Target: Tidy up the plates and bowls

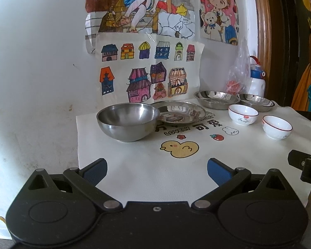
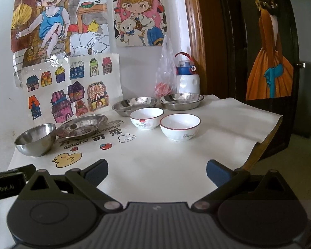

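Steel bowl (image 1: 128, 121) at eleven o'clock, touching steel plate (image 1: 180, 112) | white bowls (image 2: 180, 127) at one | left gripper (image 1: 157, 171), right gripper (image 2: 157, 171): jaws apart, empty

Left gripper (image 1: 157, 171) low centre of frame, jaws wide apart, empty. Right gripper (image 2: 157, 171) same: spread, empty.

- The steel plate (image 1: 179, 112) has its left edge hidden behind the steel bowl (image 1: 127, 120).
- The print on the white cloth (image 2: 176, 157) is partly covered by both.
- The plastic bag (image 2: 165, 76) holds something red, too blurred to identify.
- The top drawing (image 1: 139, 6) is cut off by the picture's edge.
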The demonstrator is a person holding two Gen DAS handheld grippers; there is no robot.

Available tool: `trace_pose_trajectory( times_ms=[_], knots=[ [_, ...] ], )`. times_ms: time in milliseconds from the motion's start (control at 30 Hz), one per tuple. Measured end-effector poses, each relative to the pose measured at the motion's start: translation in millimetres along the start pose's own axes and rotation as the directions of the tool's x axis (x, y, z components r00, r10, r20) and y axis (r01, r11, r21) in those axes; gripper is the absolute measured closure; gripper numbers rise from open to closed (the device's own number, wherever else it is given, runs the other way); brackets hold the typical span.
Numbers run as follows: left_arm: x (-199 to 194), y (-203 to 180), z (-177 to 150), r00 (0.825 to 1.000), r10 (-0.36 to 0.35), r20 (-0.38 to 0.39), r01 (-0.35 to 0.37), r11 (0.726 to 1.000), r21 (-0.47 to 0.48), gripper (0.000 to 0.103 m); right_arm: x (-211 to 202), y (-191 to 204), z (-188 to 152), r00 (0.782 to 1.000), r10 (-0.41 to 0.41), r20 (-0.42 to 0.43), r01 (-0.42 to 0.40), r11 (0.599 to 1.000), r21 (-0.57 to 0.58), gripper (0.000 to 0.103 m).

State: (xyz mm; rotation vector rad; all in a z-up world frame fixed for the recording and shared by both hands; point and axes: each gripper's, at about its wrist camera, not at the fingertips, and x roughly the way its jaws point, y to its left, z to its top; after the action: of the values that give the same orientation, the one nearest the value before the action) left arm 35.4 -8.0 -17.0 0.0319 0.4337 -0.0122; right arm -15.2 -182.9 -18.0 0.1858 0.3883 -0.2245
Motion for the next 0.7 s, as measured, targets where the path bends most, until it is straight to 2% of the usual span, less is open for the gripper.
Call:
trace_pose_trajectory(
  times_ms=[233,400,700],
  knots=[
    [5,-4,15,0.999,-0.006,0.033,0.005,0.999,0.042,0.001,10,-5,21,0.999,0.035,0.028,-0.033,0.998,-0.062,0.000],
    [22,-11,43,0.995,-0.095,0.018,0.093,0.992,0.084,0.001,30,-18,50,0.997,0.060,0.048,-0.053,0.991,-0.124,0.000],
    [75,-40,112,0.969,-0.246,-0.020,0.247,0.963,0.110,0.001,79,-66,93,0.996,0.081,0.027,-0.077,0.988,-0.131,0.000]
  ],
)
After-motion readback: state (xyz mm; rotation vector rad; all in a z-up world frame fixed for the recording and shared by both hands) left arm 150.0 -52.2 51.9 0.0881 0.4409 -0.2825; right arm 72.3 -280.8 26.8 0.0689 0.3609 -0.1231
